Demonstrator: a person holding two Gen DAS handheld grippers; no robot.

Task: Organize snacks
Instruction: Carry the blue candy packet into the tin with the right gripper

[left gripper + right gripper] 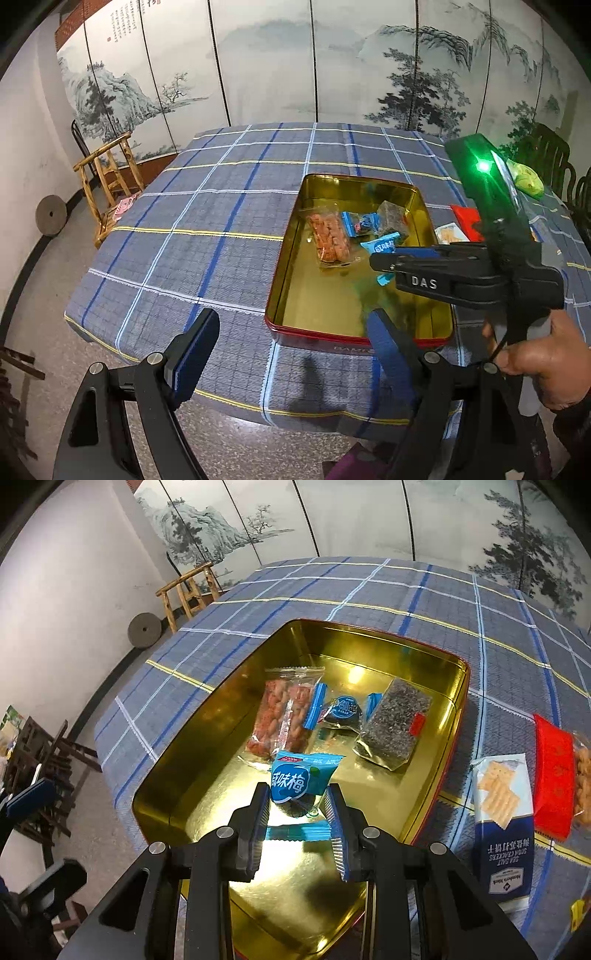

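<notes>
A gold tin with a red rim point(177, 775) point(288, 258) sits on the plaid tablecloth. Inside lie a peanut pack point(284, 712) point(328, 236), a small blue-wrapped sweet point(341, 709) point(360, 223) and a dark seed pack point(395, 723) point(393, 216). My right gripper point(297, 805) point(384, 266) is shut on a blue plum snack point(299, 779) point(384, 245), held just above the tin floor. My left gripper point(291, 347) is open and empty, at the tin's near rim.
Right of the tin lie a cracker pack point(502, 819) point(450, 232), a red-topped snack bag point(554, 775) point(467, 218) and a green packet point(530, 177). A wooden chair point(110, 184) and a stone disc point(51, 215) stand left of the table; a painted screen stands behind.
</notes>
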